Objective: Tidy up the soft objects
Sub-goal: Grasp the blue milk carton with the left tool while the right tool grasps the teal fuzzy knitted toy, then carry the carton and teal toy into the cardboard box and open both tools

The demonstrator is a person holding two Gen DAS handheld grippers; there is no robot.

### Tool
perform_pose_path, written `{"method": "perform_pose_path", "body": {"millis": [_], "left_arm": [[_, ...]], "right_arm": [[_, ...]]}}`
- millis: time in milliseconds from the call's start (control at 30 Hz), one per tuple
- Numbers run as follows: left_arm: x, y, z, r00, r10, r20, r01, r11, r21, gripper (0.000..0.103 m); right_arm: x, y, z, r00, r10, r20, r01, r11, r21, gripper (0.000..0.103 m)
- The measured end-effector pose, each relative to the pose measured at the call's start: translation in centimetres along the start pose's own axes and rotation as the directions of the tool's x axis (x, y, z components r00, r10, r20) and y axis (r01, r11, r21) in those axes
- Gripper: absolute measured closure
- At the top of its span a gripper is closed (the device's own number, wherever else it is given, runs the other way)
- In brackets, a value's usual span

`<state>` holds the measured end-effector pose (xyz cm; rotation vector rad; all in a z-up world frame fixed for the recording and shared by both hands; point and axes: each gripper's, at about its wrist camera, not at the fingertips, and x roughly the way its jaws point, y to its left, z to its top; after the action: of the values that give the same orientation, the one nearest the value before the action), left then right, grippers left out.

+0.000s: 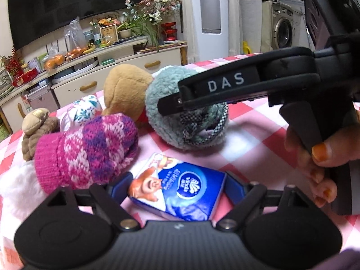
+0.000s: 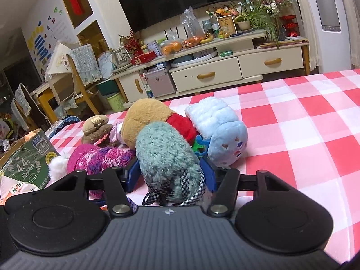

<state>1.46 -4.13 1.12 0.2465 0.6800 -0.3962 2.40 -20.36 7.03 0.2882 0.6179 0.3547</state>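
Observation:
My left gripper (image 1: pixel 177 191) is shut on a blue tissue pack (image 1: pixel 180 193) just above the checked table. My right gripper (image 2: pixel 169 173) is shut on a teal fuzzy slipper (image 2: pixel 166 157) with checked trim; it also shows in the left wrist view (image 1: pixel 171 103) under the right gripper's body (image 1: pixel 225 90). Beside it lie a pink knitted mitten (image 1: pixel 90 150), a tan plush bear (image 1: pixel 126 90) with a red shirt (image 2: pixel 184 126), a light blue plush (image 2: pixel 220 132), a brown plush (image 1: pixel 38 128) and a floral pouch (image 1: pixel 84 109).
A red-and-pink checked tablecloth (image 2: pixel 303 123) covers the table. A green carton (image 2: pixel 24 157) stands at the table's left edge. White fluffy fabric (image 1: pixel 15 186) lies left of the mitten. A TV cabinet (image 2: pixel 225 67) with clutter stands beyond the table.

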Motion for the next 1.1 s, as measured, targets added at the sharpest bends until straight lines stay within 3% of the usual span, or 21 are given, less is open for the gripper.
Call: {"method": "perform_pose_path", "body": {"millis": [400, 733, 1100], "left_arm": [[-2.8, 1.3, -0.5, 0.999, 0.03, -0.029, -0.033, 0.992, -0.121, 0.018], [-5.4, 3.2, -0.2, 0.999, 0.053, -0.009, -0.054, 0.981, -0.187, 0.018], [-8.6, 5.4, 0.1, 0.998, 0.051, 0.039, -0.041, 0.974, -0.221, 0.018]], "right_arm": [[-1.3, -0.3, -0.7, 1.0, -0.028, -0.007, 0.028, 0.997, 0.078, 0.035], [-2.8, 0.6, -1.8, 0.994, -0.109, 0.008, 0.107, 0.987, 0.116, 0.038], [-5.3, 1.1, -3.2, 0.989, -0.147, -0.019, 0.147, 0.97, 0.191, 0.038]]}}
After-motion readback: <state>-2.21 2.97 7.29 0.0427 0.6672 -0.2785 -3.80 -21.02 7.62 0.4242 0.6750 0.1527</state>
